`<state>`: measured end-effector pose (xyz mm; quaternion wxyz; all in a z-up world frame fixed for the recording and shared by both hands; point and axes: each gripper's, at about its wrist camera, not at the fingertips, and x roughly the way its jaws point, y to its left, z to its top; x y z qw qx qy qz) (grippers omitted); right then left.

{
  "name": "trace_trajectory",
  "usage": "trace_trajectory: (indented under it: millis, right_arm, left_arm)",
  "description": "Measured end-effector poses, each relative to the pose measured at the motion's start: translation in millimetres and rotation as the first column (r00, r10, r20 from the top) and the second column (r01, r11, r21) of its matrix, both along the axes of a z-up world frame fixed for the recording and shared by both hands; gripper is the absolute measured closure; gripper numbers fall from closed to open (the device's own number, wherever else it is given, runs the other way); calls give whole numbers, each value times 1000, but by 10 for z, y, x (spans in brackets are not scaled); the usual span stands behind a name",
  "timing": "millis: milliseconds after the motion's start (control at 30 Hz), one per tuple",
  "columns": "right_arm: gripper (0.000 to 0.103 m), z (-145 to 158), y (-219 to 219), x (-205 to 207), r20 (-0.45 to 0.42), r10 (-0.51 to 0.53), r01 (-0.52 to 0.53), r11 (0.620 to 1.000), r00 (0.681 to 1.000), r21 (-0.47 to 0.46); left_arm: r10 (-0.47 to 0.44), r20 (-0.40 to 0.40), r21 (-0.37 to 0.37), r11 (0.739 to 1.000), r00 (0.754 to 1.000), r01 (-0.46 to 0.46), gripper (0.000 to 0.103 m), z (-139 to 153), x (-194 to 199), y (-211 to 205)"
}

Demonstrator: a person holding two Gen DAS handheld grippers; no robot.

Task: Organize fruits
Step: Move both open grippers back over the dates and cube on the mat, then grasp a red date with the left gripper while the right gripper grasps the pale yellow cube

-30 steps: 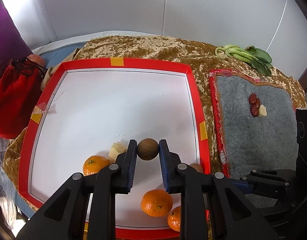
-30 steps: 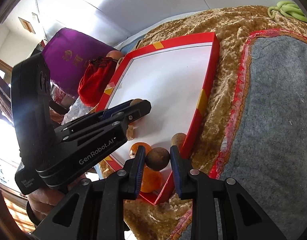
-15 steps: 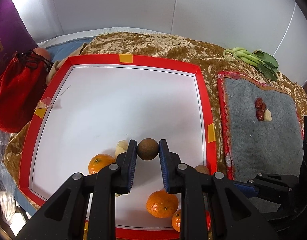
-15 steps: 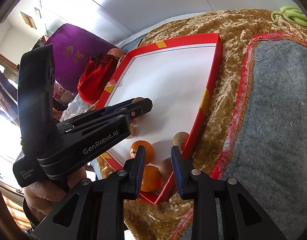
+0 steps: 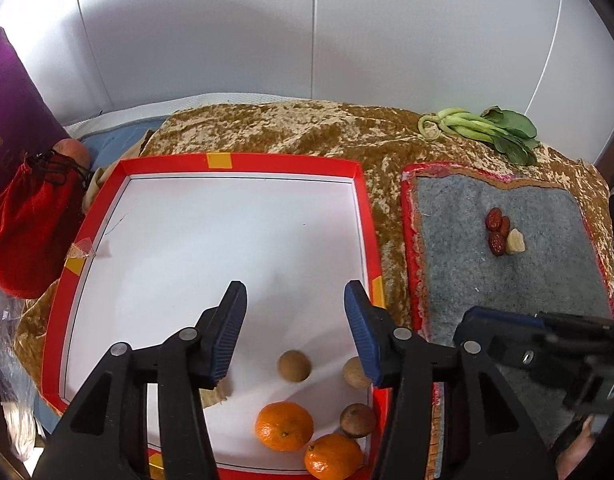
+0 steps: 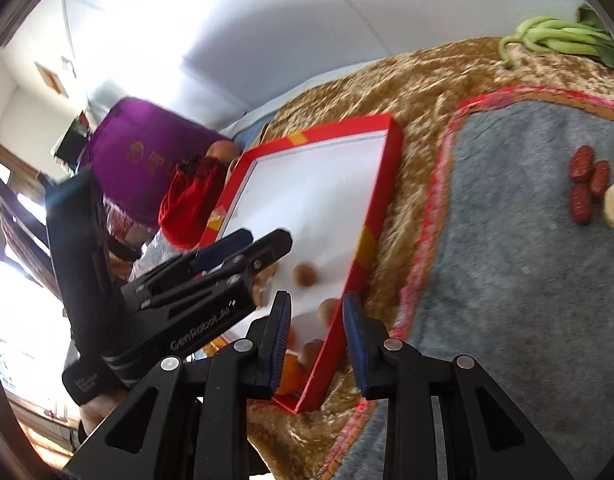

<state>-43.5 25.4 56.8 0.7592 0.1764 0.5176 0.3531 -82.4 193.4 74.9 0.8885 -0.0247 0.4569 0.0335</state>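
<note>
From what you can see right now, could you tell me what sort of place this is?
Probably a room in a home. A gold-brown velvet cloth covers the surface, bok choy lies at its far edge, and a purple gift bag and a red drawstring pouch sit beside a red-rimmed tray.

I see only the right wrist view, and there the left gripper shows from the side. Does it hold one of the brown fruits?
Observer: No. In the left wrist view the left gripper has just been opening and nothing is between its pads. A brown fruit lies loose on the red tray below it.
Operator: My own fingers cover the oranges. How many are in the tray?
Observer: Two. One orange and a second orange sit close together near the tray's near right corner.
</note>
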Motion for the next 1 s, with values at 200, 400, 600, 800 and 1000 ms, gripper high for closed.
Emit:
trace_trajectory:
  millis: [200, 400, 600, 800, 1000]
  right_arm:
    - [74, 125, -652, 186, -26, -151, 153, 985, 988, 80]
    - [73, 173, -1288, 367, -82, -291, 298, 950, 953, 97]
    - [72, 21, -1773, 525, -171, -409, 422, 905, 896, 49]
    - [71, -196, -1717, 708, -176, -464, 453, 886, 868, -100]
    - [68, -356, -1496, 801, -134, -459, 427, 879, 878, -212]
  left_arm:
    - [-61, 0, 27, 998, 998, 61, 53, -16, 54, -287]
    - [-134, 15, 50, 990, 991, 133, 53, 5, 73, -589]
    - [-207, 4, 65, 976, 978, 206, 50, -47, 105, -893]
    - [-227, -23, 75, 971, 974, 228, 50, -135, 140, -1020]
    - [-224, -31, 72, 972, 974, 226, 50, -155, 132, -989]
